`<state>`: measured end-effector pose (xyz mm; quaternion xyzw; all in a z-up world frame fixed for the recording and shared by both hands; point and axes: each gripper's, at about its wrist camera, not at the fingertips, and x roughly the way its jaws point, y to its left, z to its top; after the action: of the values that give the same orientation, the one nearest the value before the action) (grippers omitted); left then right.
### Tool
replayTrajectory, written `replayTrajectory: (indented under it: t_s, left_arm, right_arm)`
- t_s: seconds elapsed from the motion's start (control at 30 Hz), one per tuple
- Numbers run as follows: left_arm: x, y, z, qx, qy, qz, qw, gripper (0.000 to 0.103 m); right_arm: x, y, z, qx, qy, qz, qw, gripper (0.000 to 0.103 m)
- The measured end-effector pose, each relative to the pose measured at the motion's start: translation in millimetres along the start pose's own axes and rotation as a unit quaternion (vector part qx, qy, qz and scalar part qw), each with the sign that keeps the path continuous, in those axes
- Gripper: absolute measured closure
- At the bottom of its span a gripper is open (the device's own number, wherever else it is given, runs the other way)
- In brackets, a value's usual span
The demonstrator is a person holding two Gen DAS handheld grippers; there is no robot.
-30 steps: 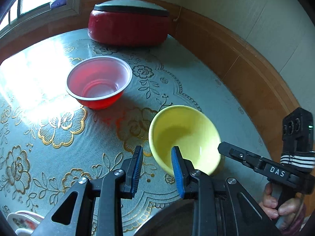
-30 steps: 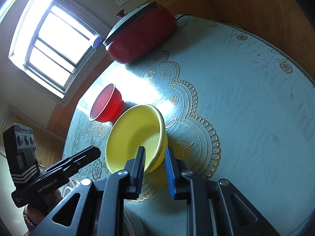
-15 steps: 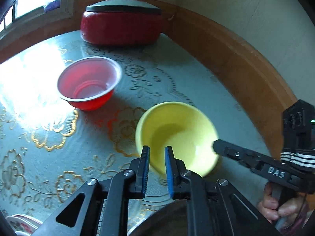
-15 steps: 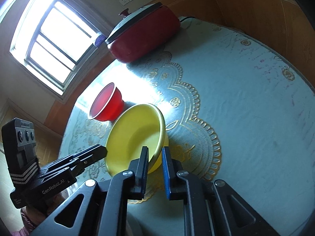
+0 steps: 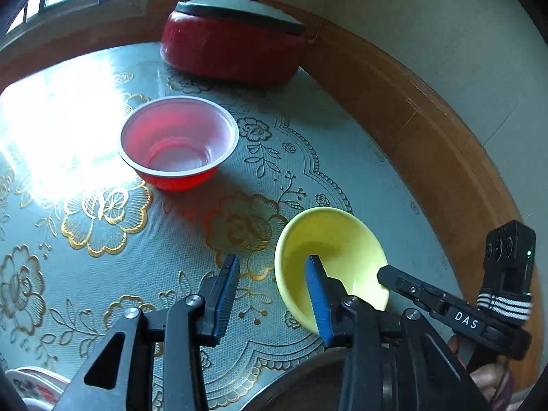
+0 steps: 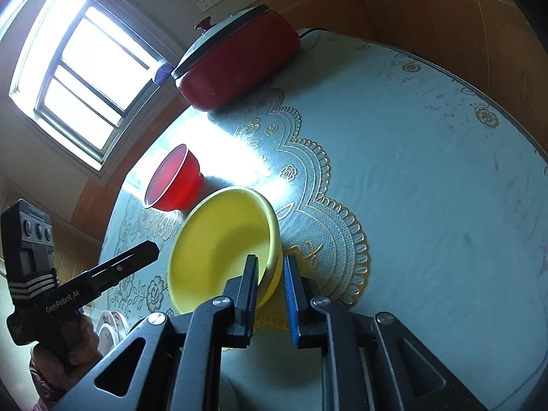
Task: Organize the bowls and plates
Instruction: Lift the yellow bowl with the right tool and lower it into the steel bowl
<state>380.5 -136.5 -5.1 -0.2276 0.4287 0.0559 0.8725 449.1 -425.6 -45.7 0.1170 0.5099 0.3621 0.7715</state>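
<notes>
A yellow bowl (image 5: pixel 330 250) is tilted above the flowered tablecloth, and it also shows in the right wrist view (image 6: pixel 222 250). My right gripper (image 6: pixel 269 286) is shut on its near rim, one finger inside and one outside. My left gripper (image 5: pixel 272 294) is open and empty, its right finger in front of the yellow bowl's left wall. A red plastic bowl with a white rim (image 5: pixel 178 144) stands upright on the table further back, and it also shows in the right wrist view (image 6: pixel 173 181).
A red lidded electric pot (image 5: pixel 233 44) stands at the table's far edge by the wall. White plates (image 5: pixel 30 383) lie at the near left corner. A wooden wall panel (image 5: pixel 428 126) runs along the table's right side.
My left gripper, nearly shut half a second ago, has opened wide. The yellow bowl stays held in my right gripper and now sits lower right in the left wrist view.
</notes>
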Motion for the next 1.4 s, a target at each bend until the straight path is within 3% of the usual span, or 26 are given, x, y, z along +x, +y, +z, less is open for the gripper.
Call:
replayTrajectory:
  t_s: [0.23, 0.33, 0.47, 0.93, 1.4]
  left_arm:
    - [20.0, -7.7, -1.0, 0.029, 0.025, 0.009, 0.9992, 0.064]
    - [25.9, -14.8, -5.3, 0.055, 0.038, 0.010, 0.9977, 0.091]
    - [18.9, -17.7, -5.7, 0.059, 0.023, 0.013, 0.9979, 0.091]
    - [-51.4, -14.9, -1.3, 0.034, -0.040, -0.010, 0.9986, 0.091]
    - [-100.1, -12.3, -49.8, 0.042, -0.046, -0.039, 0.9973, 0.091]
  right_arm:
    - [8.8, -3.0, 0.2, 0.012, 0.015, 0.010, 1.000, 0.084]
    - [10.9, 0.6, -1.1, -0.002, 0.013, 0.006, 1.000, 0.088]
    - [9.8, 7.1, -0.6, -0.017, 0.006, -0.005, 1.000, 0.092]
    - [-26.6, 38.9, 6.2, -0.053, -0.029, 0.030, 0.998, 0.092]
    - [-64.9, 65.8, -33.8, -0.093, -0.023, 0.051, 0.994, 0.092]
